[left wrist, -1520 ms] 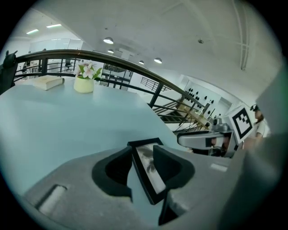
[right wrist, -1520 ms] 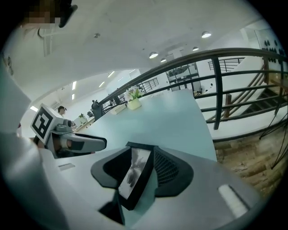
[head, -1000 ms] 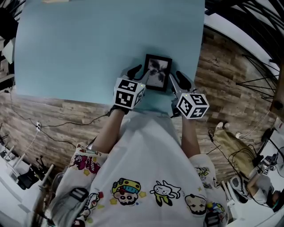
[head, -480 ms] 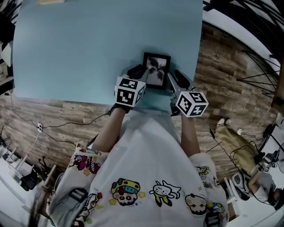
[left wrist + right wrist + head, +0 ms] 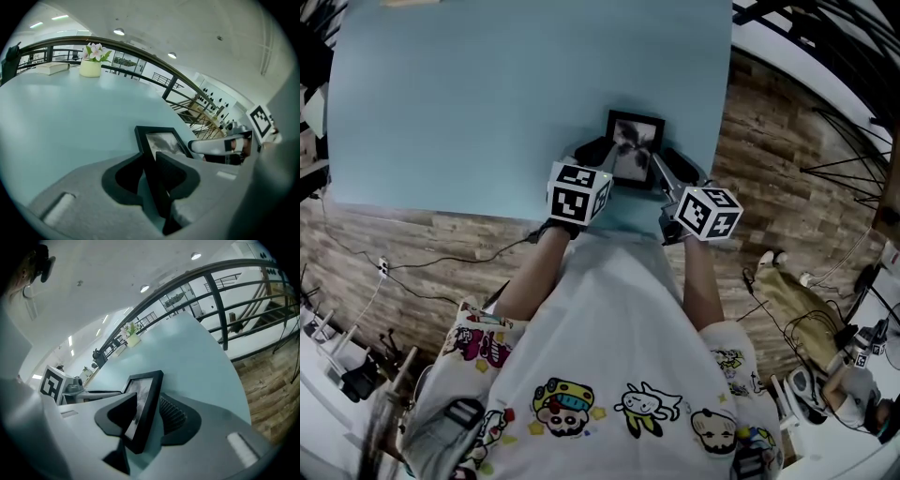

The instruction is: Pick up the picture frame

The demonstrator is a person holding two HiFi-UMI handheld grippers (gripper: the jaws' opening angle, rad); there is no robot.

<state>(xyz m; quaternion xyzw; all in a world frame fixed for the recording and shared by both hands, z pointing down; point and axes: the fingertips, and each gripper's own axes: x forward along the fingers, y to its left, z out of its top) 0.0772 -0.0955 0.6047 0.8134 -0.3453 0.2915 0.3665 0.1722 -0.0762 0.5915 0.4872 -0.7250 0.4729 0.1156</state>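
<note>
- Frame (image 5: 634, 150): black, small, flat on the blue table (image 5: 487, 94) near its near edge. It sat in the same spot as a second before and was not lifted yet.
- Left gripper (image 5: 152, 173): I had just been closing its jaws. The frame's left rail ran between the pads, whose tips looked to meet it on both sides. I judged it clamped on the frame, though only lightly.
- Right gripper (image 5: 147, 416): the frame's right rail stood between its pads, one over the glass and the ribbed one on the outer side. I read it as clamped on the frame.
- Change noted: the left side went from wide jaws to a hold, so both rails were now taken.
- Meaning for the task: the grasp looked complete. What remained, I judged, was an even lift, with both sides rising together so the frame would not twist or slip.
</note>
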